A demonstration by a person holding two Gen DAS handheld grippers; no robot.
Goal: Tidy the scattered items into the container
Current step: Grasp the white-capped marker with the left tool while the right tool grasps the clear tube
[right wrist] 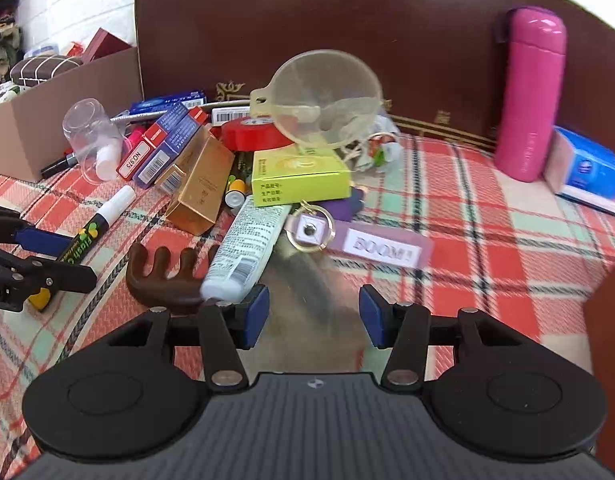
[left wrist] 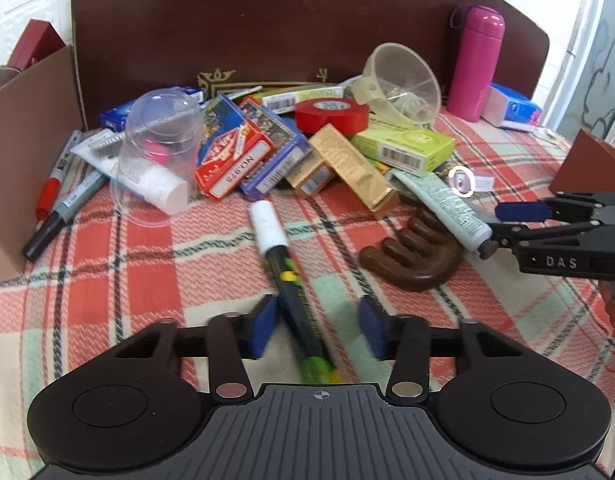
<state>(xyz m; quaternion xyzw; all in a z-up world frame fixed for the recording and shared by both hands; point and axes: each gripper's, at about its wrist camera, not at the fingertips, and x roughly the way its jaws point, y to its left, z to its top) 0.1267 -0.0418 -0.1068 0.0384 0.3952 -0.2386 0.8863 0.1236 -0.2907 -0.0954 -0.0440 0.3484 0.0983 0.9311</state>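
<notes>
My left gripper (left wrist: 318,326) is open, its blue pads on either side of a black marker with a white cap (left wrist: 285,264) lying on the plaid cloth; the marker also shows in the right wrist view (right wrist: 95,228). My right gripper (right wrist: 313,318) is open and empty, just in front of a white tube (right wrist: 247,252), a brown wooden comb (right wrist: 163,276) and a purple keyring tag (right wrist: 371,246). The cardboard box (left wrist: 23,152) stands at the left, and shows in the right wrist view too (right wrist: 47,132).
A pile lies behind: clear cup (left wrist: 159,148), card boxes (left wrist: 243,156), gold box (left wrist: 355,168), red tape roll (left wrist: 331,114), green box (left wrist: 407,148), funnel (left wrist: 403,80). A pink bottle (left wrist: 473,64) and blue tissue pack (left wrist: 515,108) stand far right before a brown headboard (left wrist: 267,20).
</notes>
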